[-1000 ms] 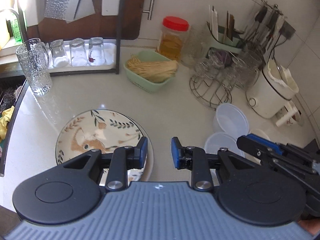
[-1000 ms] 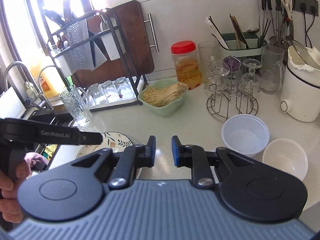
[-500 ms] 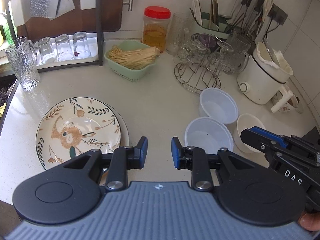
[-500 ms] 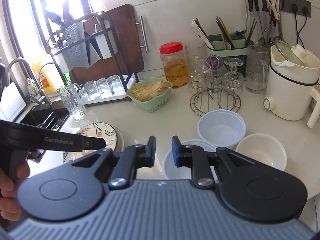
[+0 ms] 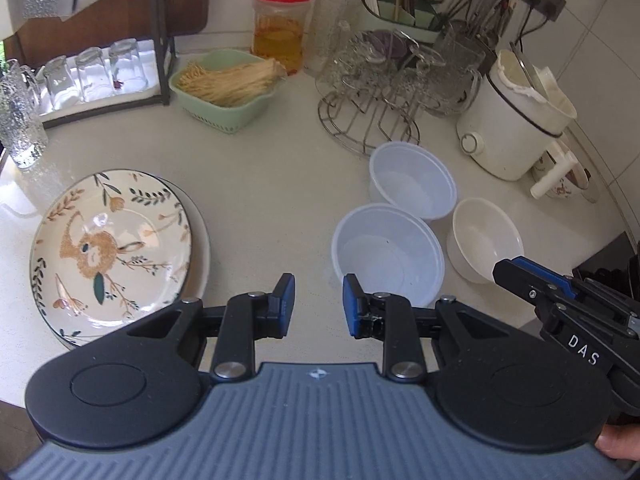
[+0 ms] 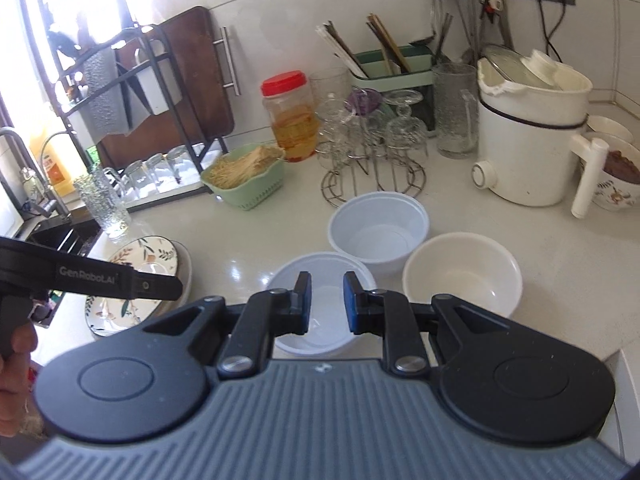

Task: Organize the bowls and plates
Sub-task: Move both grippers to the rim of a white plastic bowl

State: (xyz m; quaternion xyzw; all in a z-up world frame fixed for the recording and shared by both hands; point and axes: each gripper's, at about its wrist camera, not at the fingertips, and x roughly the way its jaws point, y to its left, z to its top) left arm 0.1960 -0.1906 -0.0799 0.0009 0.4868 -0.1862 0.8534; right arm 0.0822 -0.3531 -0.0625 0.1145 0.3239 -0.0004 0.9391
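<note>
A floral plate [image 5: 108, 248] lies on a stack of plates at the left of the counter, also visible as the floral plate [image 6: 148, 256]. Right of it stand two translucent plastic bowls, near [image 5: 388, 256] and far [image 5: 412, 180], and a white bowl [image 5: 484, 240]. My left gripper [image 5: 319, 304] hovers over bare counter between plates and near bowl, jaws a little apart and empty. My right gripper [image 6: 327, 302] hangs above the near plastic bowl [image 6: 320, 268], jaws almost together with nothing between them. The far bowl [image 6: 378, 236] and white bowl [image 6: 462, 276] sit just beyond.
A green basket of noodles [image 5: 228, 88], a red-lidded jar [image 5: 282, 24], a wire rack of glasses [image 5: 368, 120] and a white cooker [image 5: 516, 128] line the back. A glass mug [image 5: 20, 128] and a tray of glasses [image 5: 92, 72] stand far left, by the sink [image 6: 60, 236].
Both grippers moved right and slightly down, bringing the bowls into view beneath them; the plates slid toward the left of both views. Neither gripper's jaws changed.
</note>
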